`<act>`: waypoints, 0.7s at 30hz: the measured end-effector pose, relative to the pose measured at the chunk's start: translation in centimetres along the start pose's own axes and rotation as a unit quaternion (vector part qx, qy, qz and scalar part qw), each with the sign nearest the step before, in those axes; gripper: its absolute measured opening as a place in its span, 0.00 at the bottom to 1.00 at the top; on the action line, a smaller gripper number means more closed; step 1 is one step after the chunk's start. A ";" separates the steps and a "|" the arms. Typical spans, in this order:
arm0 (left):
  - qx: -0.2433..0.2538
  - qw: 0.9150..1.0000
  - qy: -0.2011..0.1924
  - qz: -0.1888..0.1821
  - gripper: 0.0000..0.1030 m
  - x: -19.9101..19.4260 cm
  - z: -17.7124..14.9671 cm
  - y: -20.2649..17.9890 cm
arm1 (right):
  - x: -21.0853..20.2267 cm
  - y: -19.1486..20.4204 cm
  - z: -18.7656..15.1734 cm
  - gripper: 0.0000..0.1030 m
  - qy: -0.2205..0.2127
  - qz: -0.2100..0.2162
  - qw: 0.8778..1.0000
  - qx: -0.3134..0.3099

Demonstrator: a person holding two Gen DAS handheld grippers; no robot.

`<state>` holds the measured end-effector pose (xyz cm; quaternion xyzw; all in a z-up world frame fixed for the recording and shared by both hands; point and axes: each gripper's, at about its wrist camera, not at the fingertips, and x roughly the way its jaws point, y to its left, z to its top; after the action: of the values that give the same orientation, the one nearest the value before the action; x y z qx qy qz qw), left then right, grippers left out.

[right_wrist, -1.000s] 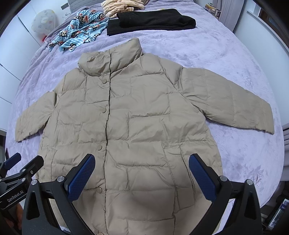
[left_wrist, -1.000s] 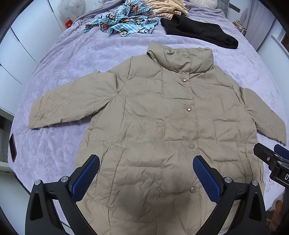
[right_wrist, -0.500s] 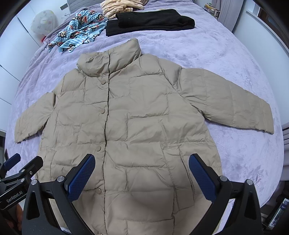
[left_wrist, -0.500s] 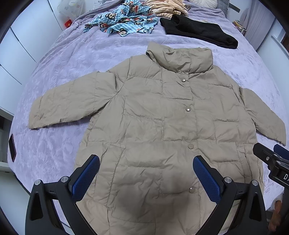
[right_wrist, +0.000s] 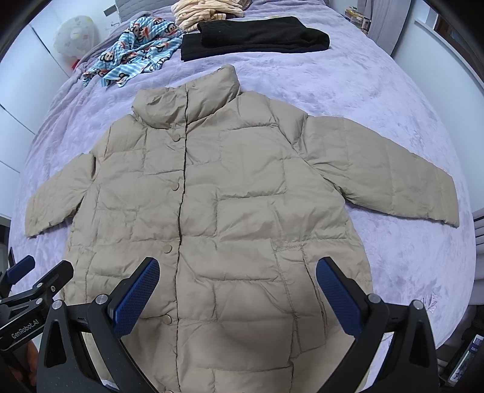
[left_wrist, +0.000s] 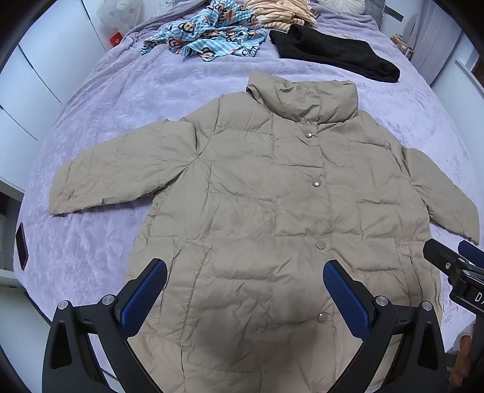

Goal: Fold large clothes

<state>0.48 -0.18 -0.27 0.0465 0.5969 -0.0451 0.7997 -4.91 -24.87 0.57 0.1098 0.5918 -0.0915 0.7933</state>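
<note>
A beige quilted puffer jacket (left_wrist: 272,205) lies flat, front up and snapped shut, on a lavender bed (left_wrist: 121,99), sleeves spread to both sides. It also shows in the right wrist view (right_wrist: 242,205). My left gripper (left_wrist: 245,290) is open and empty, hovering above the jacket's lower hem. My right gripper (right_wrist: 237,287) is open and empty above the hem too, beside the left one. Each gripper shows at the edge of the other's view: the right one (left_wrist: 453,269), the left one (right_wrist: 33,284).
A blue monkey-print garment (left_wrist: 208,36), a cream striped garment (left_wrist: 278,13) and a folded black garment (left_wrist: 335,56) lie at the far end of the bed. White cabinets (left_wrist: 36,69) stand to the left. A dark phone (left_wrist: 21,246) lies at the bed's left edge.
Both grippers stay open over the hem. The views shift only slightly; the jacket has not moved.
</note>
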 end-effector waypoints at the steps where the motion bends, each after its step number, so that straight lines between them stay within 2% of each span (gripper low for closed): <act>1: 0.000 1.000 0.000 0.000 1.00 0.0 0.0 0.0 | -0.1 0.1 -0.1 1.00 0.000 0.000 1.000 -0.001; 21: 0.005 1.000 -0.002 0.005 1.00 -0.4 0.0 -0.2 | -0.2 0.3 -0.1 1.00 -0.001 0.002 1.000 -0.002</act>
<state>0.34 -0.33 0.10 0.0539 0.5947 -0.0442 0.8009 -5.00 -24.57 0.71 0.1089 0.5910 -0.0890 0.7943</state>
